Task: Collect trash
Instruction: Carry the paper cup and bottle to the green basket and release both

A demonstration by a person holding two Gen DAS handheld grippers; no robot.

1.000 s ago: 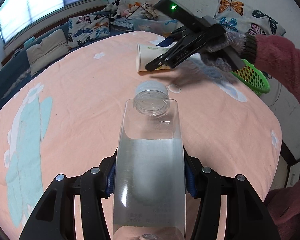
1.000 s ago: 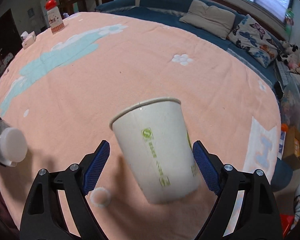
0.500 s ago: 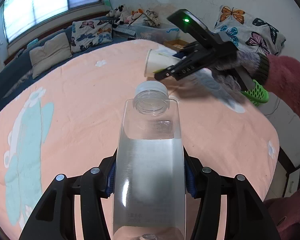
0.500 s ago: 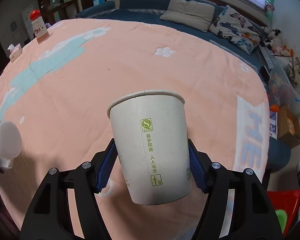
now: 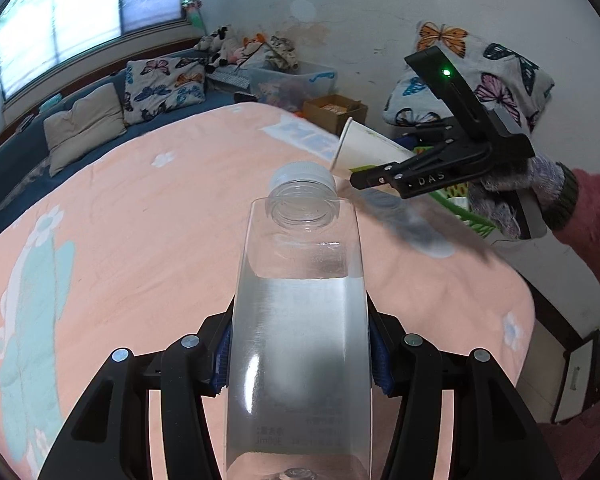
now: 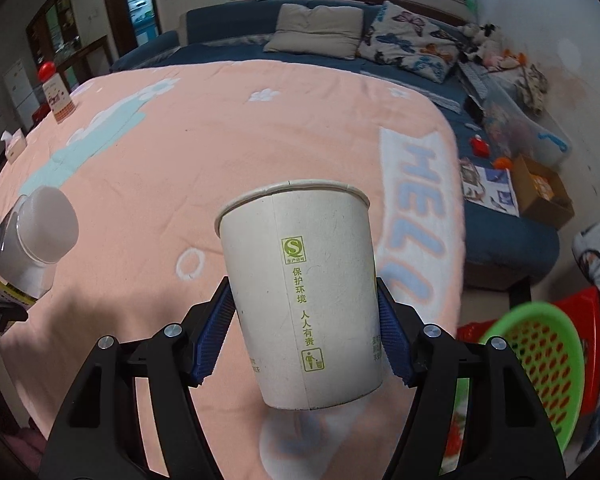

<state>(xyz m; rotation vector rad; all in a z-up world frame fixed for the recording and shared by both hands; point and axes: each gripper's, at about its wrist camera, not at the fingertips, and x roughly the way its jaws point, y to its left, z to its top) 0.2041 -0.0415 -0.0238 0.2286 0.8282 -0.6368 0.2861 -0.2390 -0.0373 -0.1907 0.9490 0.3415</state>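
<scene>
transport step: left tool point(image 5: 300, 354) grips plastic bottle point(image 5: 300, 320); right tool point(image 6: 304, 332) grips paper cup point(image 6: 300, 292). next: likely carry both over green basket point(image 6: 540, 364), then release.

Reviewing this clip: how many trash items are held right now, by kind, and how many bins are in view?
Clear square plastic bottle with white cap, clamped in the left tool: 1
White paper cup with green print, clamped in the right tool: 1
Green perforated plastic basket: 1
Total: 3
</scene>
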